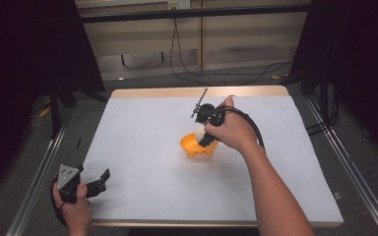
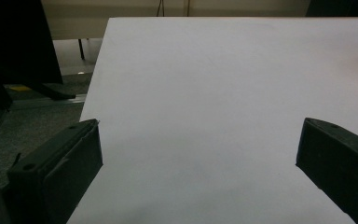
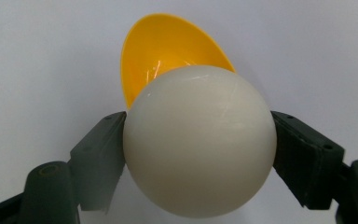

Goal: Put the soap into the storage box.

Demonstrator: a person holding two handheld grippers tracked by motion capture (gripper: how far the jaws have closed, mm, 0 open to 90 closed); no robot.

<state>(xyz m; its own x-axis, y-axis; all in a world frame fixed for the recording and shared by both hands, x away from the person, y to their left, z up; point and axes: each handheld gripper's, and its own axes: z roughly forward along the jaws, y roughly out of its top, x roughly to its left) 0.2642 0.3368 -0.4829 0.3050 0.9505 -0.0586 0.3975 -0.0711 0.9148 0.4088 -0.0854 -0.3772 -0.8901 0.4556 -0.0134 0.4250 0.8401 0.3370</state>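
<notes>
White table (image 1: 142,147) lies open (only the yellow bowl (image 1: 191,145) interrupts).

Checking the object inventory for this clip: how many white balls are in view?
1. The white ball is clamped in the right tool, directly over the yellow bowl near the table's middle. The hand could hide another.

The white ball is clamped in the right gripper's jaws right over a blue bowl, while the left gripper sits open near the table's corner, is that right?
Not quite: the bowl is yellow-orange, not blue, as the right gripper view shows. The rest holds: the right gripper is shut on the white ball over that bowl, and the left gripper sits open near the table corner.
</notes>
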